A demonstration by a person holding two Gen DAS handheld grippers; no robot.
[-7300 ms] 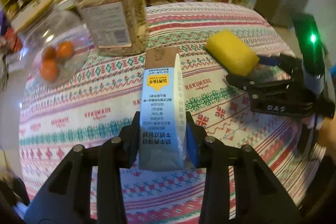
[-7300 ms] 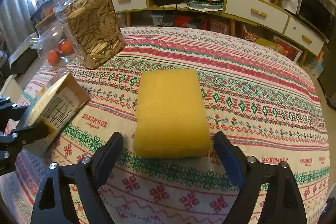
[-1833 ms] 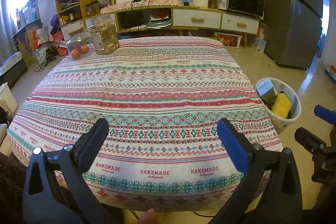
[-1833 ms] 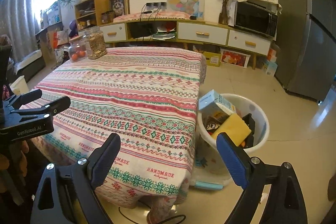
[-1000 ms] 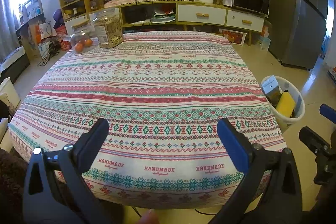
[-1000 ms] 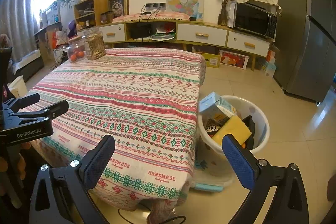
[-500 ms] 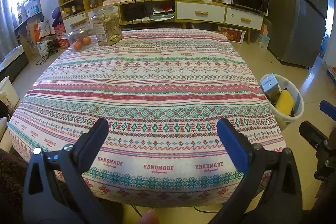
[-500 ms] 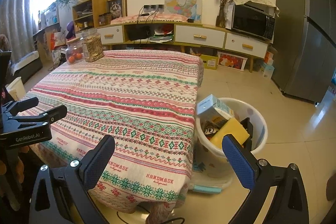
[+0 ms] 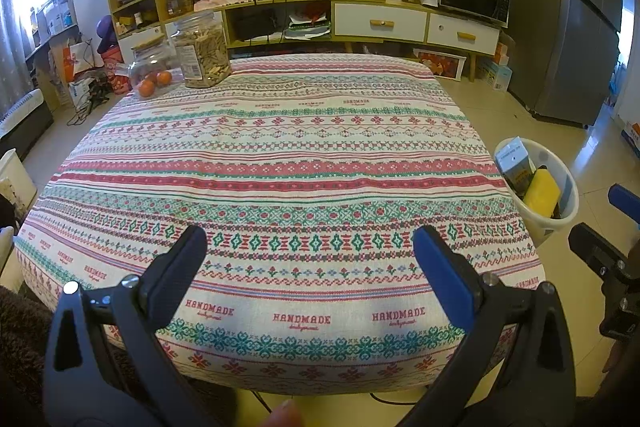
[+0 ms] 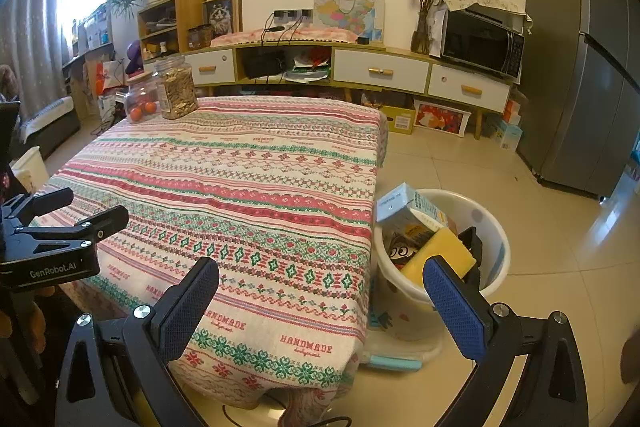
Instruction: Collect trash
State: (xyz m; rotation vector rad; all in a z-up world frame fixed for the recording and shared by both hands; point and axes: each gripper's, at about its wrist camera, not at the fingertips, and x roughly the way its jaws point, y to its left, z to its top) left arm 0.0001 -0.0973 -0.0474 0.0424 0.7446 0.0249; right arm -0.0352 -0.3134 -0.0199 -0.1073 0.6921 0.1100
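A white waste bin [image 10: 494,231] [image 9: 566,187] stands on the floor at the table's right side. Inside it lie a yellow sponge [image 10: 438,253] [image 9: 542,193] and a pale blue carton [image 10: 404,203] [image 9: 514,161]. My left gripper [image 9: 308,251] hangs open at the near edge of the table with nothing between its fingers. My right gripper [image 10: 324,285] is open too, held off the table's near right corner, with the bin just beyond its right finger. The left gripper [image 10: 76,211] shows at the left edge of the right wrist view.
The table wears a patterned cloth [image 9: 280,155]. At its far left corner stand a jar of seeds [image 9: 202,53] and a glass jar of oranges [image 9: 150,69]. A low cabinet [image 10: 380,71] with a microwave [image 10: 480,43] lines the back wall, and a grey fridge [image 10: 584,67] is at right.
Both grippers let go of the carton and the sponge, which now lie in the bin. Over the last second the views shifted only slightly.
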